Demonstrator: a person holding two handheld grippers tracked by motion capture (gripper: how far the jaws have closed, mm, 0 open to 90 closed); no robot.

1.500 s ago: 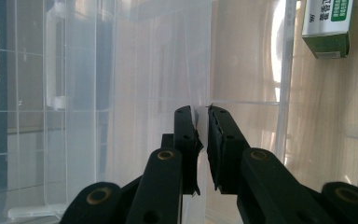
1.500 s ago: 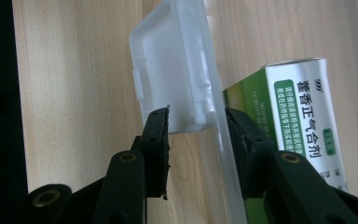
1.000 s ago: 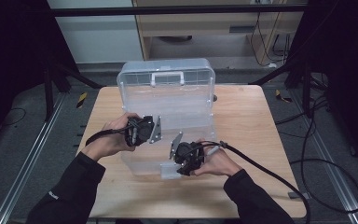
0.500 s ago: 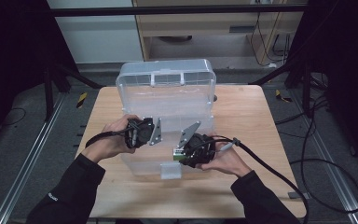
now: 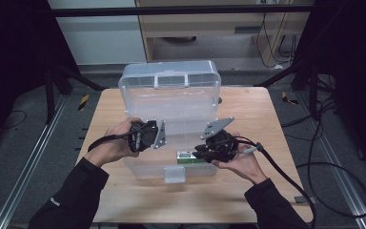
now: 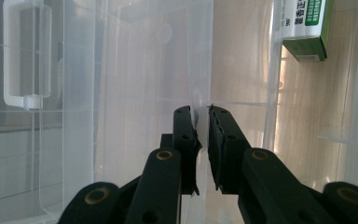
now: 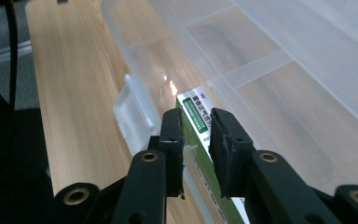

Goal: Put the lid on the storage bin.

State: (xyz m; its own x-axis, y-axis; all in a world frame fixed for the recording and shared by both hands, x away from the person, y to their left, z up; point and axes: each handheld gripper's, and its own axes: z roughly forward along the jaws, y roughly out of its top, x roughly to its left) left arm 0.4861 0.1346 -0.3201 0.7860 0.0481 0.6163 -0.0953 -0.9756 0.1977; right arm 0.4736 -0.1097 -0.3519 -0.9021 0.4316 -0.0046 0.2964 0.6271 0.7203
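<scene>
1. My left gripper [image 6: 200,122] has its jaws pinched narrow on the side wall of the clear plastic box [image 5: 171,102].
2. My right gripper [image 7: 196,122] has just been narrowing; its jaws sit above the green-and-white carton [image 7: 200,119] without pressing on it.
3. That carton lies inside the box, beyond my left fingers [image 6: 184,135].

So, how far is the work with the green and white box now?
Done: the small green and white carton lies inside the clear plastic storage box. In hand: the left gripper pinches the box's wall; the right gripper has just been closing, empty, above the carton. Left: probably closing the lid.
</scene>
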